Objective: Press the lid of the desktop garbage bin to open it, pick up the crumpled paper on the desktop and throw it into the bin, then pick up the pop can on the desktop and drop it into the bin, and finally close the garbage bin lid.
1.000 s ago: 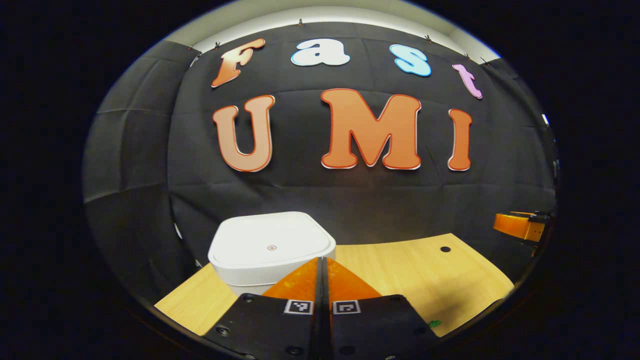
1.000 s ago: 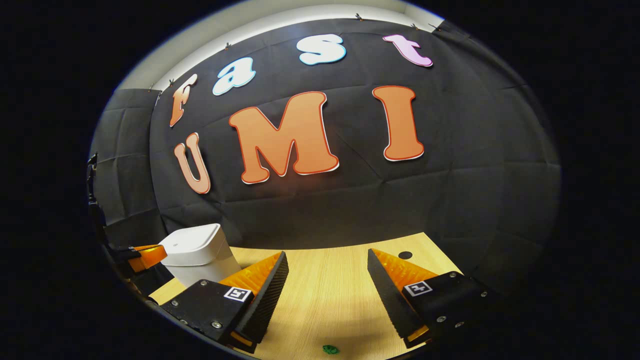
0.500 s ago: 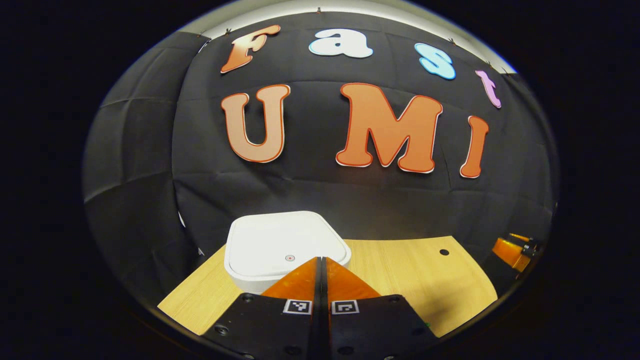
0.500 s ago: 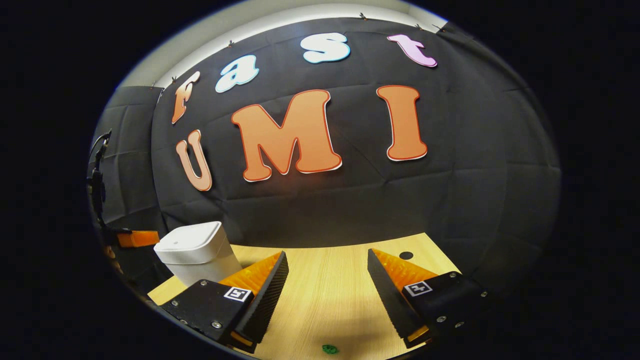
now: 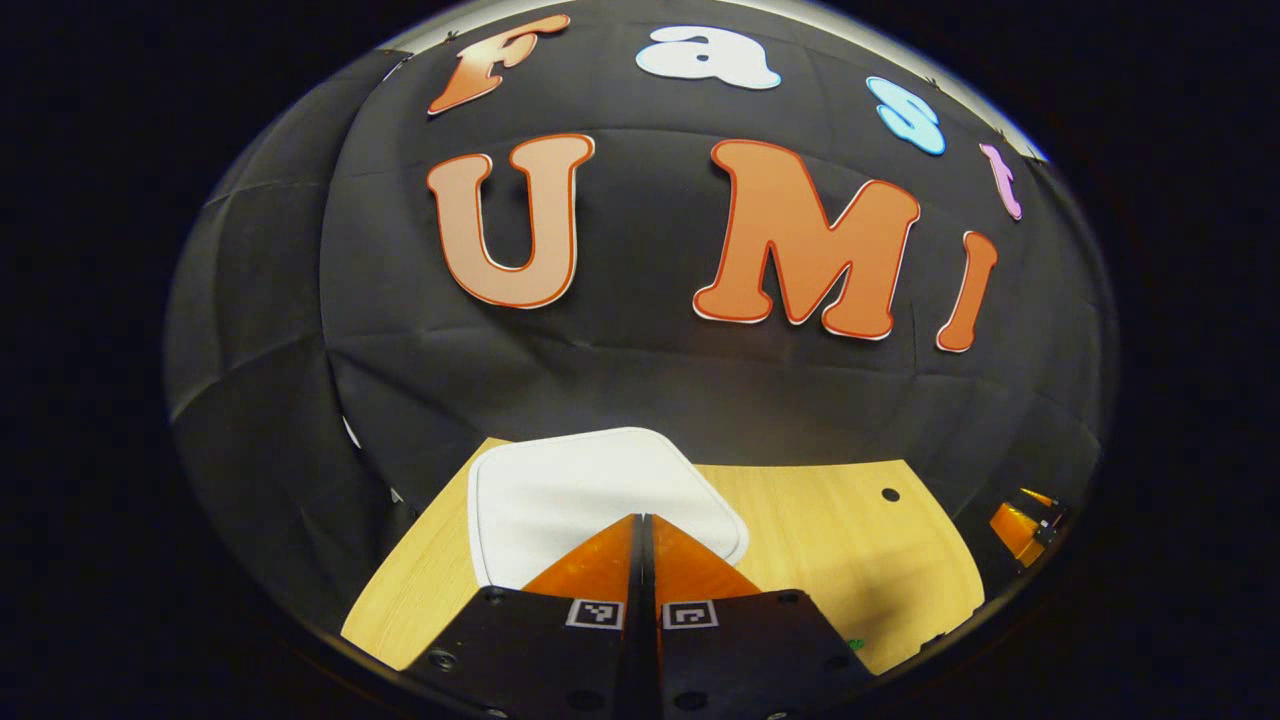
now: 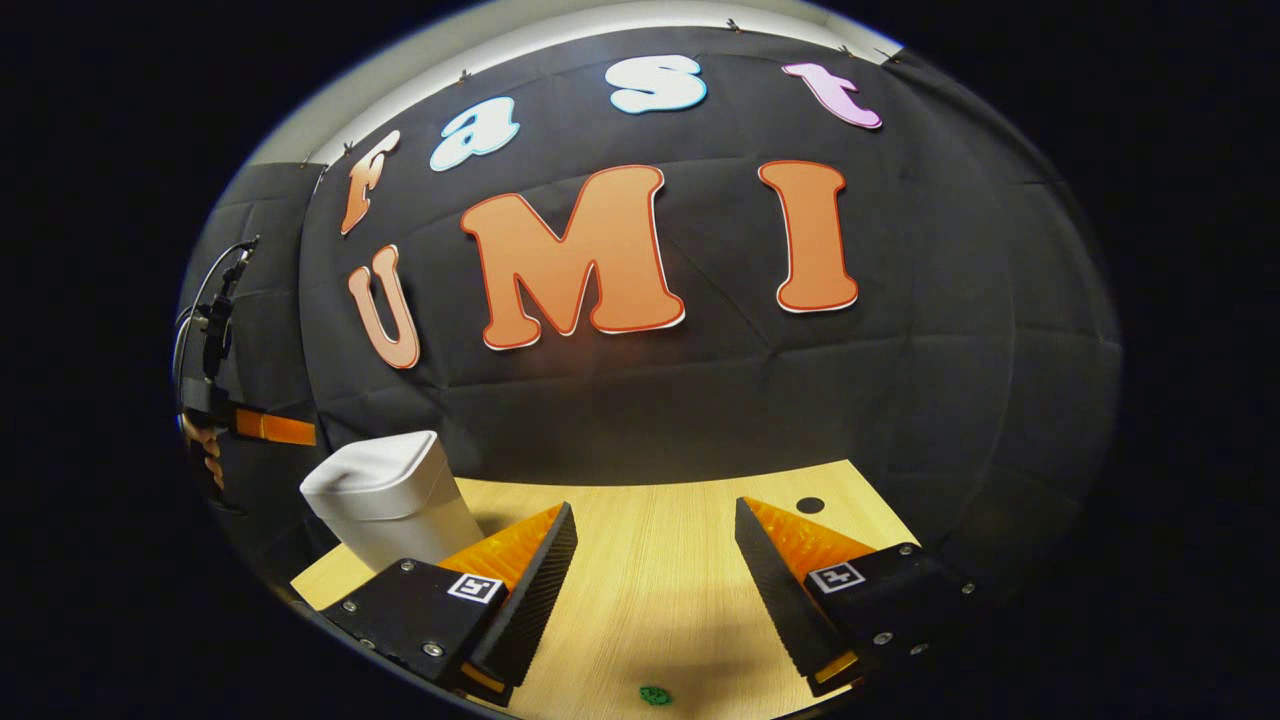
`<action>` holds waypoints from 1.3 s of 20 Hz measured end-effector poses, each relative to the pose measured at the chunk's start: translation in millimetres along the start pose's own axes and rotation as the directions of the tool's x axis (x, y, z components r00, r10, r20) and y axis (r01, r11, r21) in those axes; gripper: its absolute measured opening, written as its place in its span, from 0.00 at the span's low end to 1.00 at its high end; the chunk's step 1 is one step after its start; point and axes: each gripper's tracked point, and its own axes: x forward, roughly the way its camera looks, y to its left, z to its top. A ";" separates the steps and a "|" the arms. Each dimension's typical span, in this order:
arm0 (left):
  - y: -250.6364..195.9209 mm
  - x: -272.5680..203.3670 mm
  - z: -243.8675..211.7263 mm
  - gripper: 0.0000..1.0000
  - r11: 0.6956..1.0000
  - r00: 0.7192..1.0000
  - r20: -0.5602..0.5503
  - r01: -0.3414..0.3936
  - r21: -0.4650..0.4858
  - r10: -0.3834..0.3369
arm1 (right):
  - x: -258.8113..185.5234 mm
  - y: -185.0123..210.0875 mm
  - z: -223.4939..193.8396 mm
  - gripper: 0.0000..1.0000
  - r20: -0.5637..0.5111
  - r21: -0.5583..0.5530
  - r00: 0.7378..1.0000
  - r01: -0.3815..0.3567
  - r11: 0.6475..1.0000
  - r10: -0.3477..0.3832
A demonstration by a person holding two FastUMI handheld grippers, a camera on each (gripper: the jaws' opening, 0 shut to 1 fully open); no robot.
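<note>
Bin [image 5: 580,490] first, at the left end of the wooden desk [image 5: 830,520] and close to the black cloth wall: a white, rounded-square desktop garbage bin, its lid [image 5: 560,480] lying flat and closed. Above its near edge sits the left gripper [image 5: 640,535], fingers pressed together with no gap and nothing between them, tips aimed down at the lid. From the right gripper view the same bin [image 6: 390,500] stands upright at the far left of the desk, with the left gripper [image 6: 265,428] and a hand behind it hanging just above and beside it. Further right, the right gripper [image 6: 655,560] hovers over bare wood, fingers spread wide and empty. A small green speck [image 6: 655,694] lies on the desk between them near the front edge, and a dark round hole [image 6: 810,505] marks the desk toward the back right.

Judging by its look, the bin is light, hard plastic with a smooth, slippery top; it may skid if shoved sideways. A straight downward press with closed tips on the lid suits a push-latch best. Neither paper nor can is visible to me.
</note>
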 end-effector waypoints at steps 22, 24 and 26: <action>27.0 26.5 -33.2 0.00 0.997 0.993 -0.092 -0.071 0.005 0.071 | 6.6 -5.1 -1.2 0.95 -0.011 0.050 1.000 0.026 0.998 -0.025; 20.9 12.9 -6.3 0.00 0.997 0.997 -0.018 -0.072 0.013 0.072 | 4.8 -8.3 2.1 0.95 -0.005 0.049 0.999 0.033 0.998 -0.033; 4.8 -5.7 25.1 0.00 0.999 0.995 0.095 -0.042 0.002 0.041 | 3.4 -10.2 3.1 0.95 -0.002 0.045 0.999 0.040 0.998 -0.040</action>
